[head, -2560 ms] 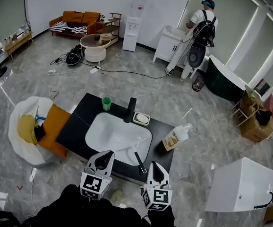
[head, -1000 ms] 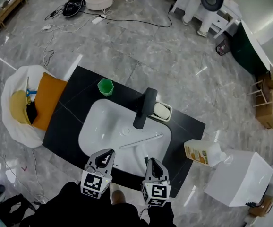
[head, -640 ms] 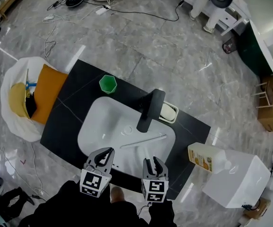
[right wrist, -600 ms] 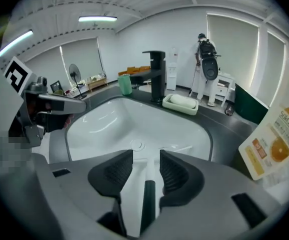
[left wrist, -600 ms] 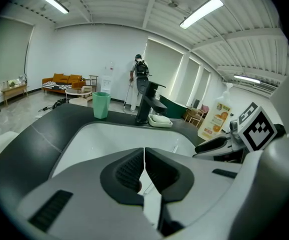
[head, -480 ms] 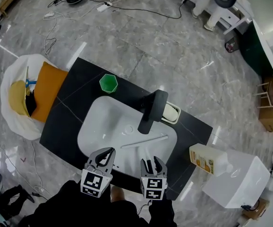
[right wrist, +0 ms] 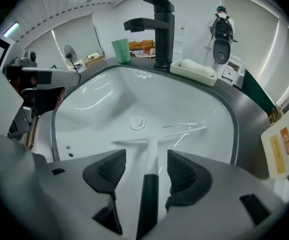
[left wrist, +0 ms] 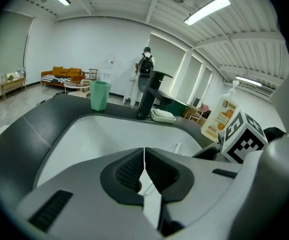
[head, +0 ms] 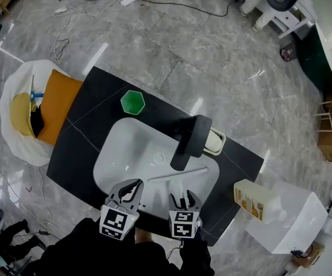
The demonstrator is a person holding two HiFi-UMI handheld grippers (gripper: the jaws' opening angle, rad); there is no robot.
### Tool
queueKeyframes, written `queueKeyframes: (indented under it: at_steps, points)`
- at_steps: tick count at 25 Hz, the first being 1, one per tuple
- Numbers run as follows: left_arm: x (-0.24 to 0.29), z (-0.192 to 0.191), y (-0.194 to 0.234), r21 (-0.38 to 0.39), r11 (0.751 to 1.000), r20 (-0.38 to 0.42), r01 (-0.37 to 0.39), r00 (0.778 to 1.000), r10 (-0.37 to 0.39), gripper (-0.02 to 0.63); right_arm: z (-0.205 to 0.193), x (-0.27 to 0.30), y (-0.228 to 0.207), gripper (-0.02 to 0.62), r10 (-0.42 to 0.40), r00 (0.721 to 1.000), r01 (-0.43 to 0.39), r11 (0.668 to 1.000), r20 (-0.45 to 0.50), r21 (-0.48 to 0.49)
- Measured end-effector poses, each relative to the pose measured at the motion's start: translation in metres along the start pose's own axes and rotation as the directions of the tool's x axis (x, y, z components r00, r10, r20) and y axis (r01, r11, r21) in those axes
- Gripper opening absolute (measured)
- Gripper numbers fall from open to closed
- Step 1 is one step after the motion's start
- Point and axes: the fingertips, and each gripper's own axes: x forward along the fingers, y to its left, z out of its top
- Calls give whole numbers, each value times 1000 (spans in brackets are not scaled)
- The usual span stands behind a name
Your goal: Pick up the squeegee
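The squeegee point(right wrist: 151, 143) is found lying flat in the white sink point(head: 120, 148), blade stretched across the basin just short of the drain point(right wrist: 137, 122), black handle pointed back toward the near rim. The right gripper point(right wrist: 147, 157) is held low over that handle with its jaws spread apart; the handle runs right up the gap between them, but a sliver of space is seen on both sides, so nothing is clamped yet. The left gripper point(left wrist: 144, 160) is parked beside it over the near edge of the basin, jaws pressed together with nothing caught in them.

From the head view, both grippers are seen side by side at the front of the black countertop point(head: 77, 148). A black faucet point(head: 190, 141) sits at the far rim, with a soap dish point(head: 215, 143) just beside it and a green cup point(head: 132, 102) off to the left. A bottle with an orange label point(head: 257, 200) is lying past the counter's right end.
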Motion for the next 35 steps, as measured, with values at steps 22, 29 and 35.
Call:
queueKeyframes:
  at_steps: [22, 29, 35]
  points:
    - [16, -7, 21, -19, 1000, -17, 0, 1000, 0, 28, -15, 26, -8, 107, -66, 993, 68, 998, -102, 14]
    - [4, 1, 21, -8, 1000, -1, -6, 1000, 6, 28, -2, 11, -9, 106, -78, 995, 81, 995, -60, 50]
    - [-14, 14, 11, 9, 1000, 34, -8, 999, 7, 28, 7, -12, -11, 106, -102, 995, 102, 993, -14, 55]
